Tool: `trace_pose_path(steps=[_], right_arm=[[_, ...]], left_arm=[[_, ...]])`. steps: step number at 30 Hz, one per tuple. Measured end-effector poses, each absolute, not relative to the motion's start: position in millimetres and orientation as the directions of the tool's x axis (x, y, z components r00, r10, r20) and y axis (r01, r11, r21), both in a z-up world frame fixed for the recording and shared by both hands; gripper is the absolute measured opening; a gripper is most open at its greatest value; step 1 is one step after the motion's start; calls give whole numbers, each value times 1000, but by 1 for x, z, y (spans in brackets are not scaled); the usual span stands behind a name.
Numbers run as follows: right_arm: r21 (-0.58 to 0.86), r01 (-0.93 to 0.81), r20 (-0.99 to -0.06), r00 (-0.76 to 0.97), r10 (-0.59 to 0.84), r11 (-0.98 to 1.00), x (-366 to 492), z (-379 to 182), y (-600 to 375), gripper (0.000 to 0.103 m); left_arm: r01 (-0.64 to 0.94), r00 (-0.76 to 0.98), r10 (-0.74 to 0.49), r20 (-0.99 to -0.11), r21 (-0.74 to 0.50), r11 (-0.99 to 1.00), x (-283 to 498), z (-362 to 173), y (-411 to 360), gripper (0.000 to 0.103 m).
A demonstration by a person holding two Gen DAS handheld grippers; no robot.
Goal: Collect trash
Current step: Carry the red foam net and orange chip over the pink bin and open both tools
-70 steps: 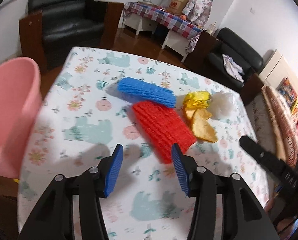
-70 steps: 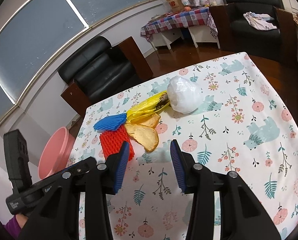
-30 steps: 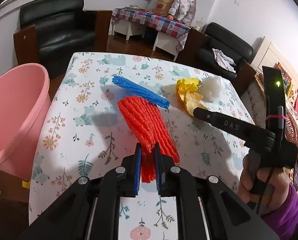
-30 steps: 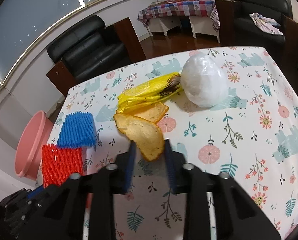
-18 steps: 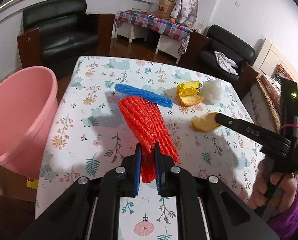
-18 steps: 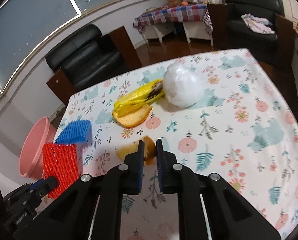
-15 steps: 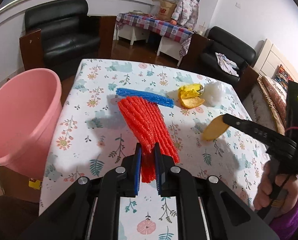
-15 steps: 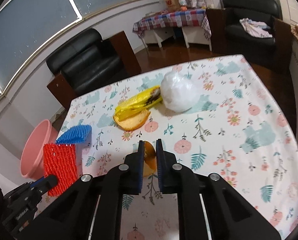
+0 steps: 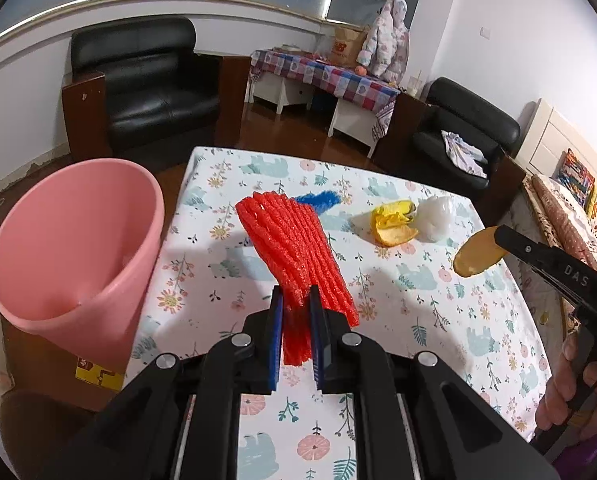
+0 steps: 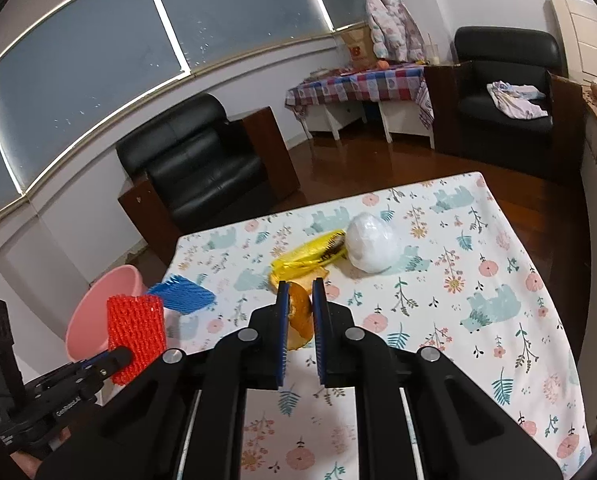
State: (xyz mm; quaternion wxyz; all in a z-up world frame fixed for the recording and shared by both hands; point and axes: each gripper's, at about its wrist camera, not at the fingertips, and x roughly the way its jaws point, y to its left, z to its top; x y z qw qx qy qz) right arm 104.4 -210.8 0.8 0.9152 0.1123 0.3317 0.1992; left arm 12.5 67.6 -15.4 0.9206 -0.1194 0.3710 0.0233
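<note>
On the table (image 9: 438,320), one blue net (image 9: 318,199), two peels (image 9: 394,235), one bucket (image 9: 78,248)

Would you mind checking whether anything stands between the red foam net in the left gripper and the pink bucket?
Nothing visible does. The red foam net hangs in the left gripper above the table, and the pink bucket stands open beside the table's left edge.

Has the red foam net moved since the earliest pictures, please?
Yes. The red foam net lay flat on the table beside the blue foam net; now the left tongs hold it raised above the tablecloth, toward the pink bucket.
</note>
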Motion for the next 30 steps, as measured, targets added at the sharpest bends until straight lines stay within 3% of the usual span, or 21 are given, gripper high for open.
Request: trace_pose_path(steps=[30], right_arm=[[379, -478, -556, 567, 607, 793, 99, 16, -118, 12]], left_arm=[[-292, 779, 95, -619, -226, 929, -26, 4, 145, 11]])
